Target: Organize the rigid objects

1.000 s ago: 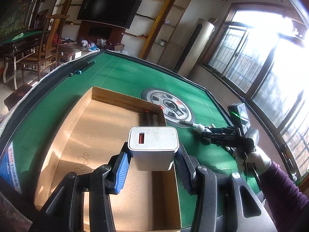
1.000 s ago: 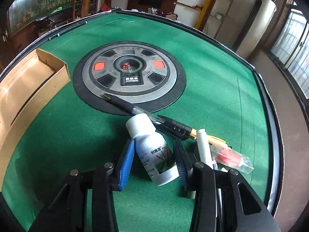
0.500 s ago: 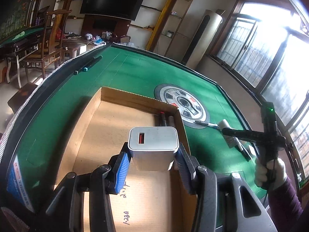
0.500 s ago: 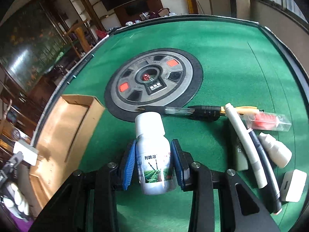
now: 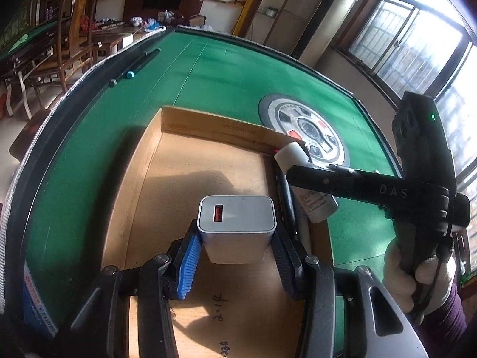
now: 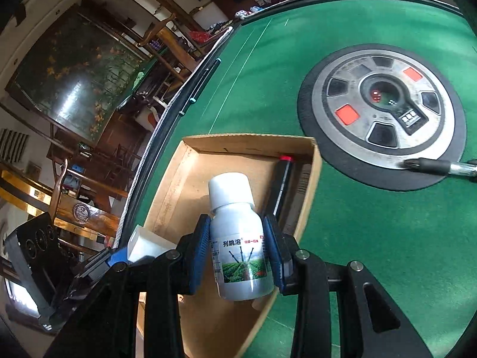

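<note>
Cardboard box (image 5: 208, 176) receives two items at once
Left gripper (image 5: 237, 253) jaws clamp a white charger (image 5: 237, 226) above the box floor; right gripper (image 6: 238, 253) jaws, just tightened, pinch a white bottle (image 6: 238, 238) over the box's near wall, apparently lined up beside a black marker (image 6: 280, 185) ahead of them, for tidy packing

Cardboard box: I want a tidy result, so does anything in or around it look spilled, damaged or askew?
Nothing stands out. The cardboard box sits intact on the green table, with dark pens lying neatly along its far wall. The right gripper holds a capped white bottle over it; the left gripper holds a white charger.
</note>
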`<state>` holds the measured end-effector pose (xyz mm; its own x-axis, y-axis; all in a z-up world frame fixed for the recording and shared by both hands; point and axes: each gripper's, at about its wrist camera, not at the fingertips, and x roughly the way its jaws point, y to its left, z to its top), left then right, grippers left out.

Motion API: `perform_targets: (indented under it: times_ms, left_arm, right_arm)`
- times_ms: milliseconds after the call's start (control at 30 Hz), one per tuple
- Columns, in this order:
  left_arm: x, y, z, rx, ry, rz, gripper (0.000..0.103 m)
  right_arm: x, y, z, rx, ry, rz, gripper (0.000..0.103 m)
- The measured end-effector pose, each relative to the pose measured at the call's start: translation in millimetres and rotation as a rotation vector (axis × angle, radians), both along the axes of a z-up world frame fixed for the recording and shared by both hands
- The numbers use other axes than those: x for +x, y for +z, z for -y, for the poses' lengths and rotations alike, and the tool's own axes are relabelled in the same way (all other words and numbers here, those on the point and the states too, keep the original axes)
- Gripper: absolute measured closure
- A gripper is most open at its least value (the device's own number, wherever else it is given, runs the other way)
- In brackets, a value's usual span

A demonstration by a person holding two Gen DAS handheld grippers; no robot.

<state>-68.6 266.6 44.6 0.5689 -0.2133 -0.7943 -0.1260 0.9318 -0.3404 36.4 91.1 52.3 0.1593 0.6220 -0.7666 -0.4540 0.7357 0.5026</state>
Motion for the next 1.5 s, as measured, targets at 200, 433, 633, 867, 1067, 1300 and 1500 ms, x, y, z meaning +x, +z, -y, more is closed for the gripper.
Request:
perform_targets:
  times_ms: [200, 433, 633, 867, 1067, 1300, 1500]
  left_arm:
    - [45, -17, -23, -0.095, 0.033, -0.058, 0.054]
    - [70, -37, -34, -0.220, 0.108, -0.053, 0.054]
    - [42, 1, -16, -0.155, 0.109, 0.073, 0.046]
    - [-49, 54, 52, -0.022, 0.136, 0.284, 0.021]
    - [-88, 52, 130, -0.028, 0.105, 0.337, 0.016]
    - [-100, 54, 196, 0.093, 0.009, 0.353, 0.017]
    - [-103, 52, 218, 0.132, -0.025, 0.336, 0.017]
  right_arm:
    - [14, -18, -23, -0.082, -0.072, -0.007, 0.067]
    - [20, -13, -16, -0.066, -0.129, 0.024, 0.064]
    - [-5, 15, 12, -0.076, -0.125, 0.180, 0.060]
    - [-55, 43, 86, -0.192, -0.277, 0.537, 0.029]
    - [-58, 16, 146, -0.255, -0.360, 0.564, 0.028]
    - [-58, -10, 171, -0.192, -0.360, 0.435, 0.029]
    - [-62, -14, 171, -0.205, -0.361, 0.426, 0.028]
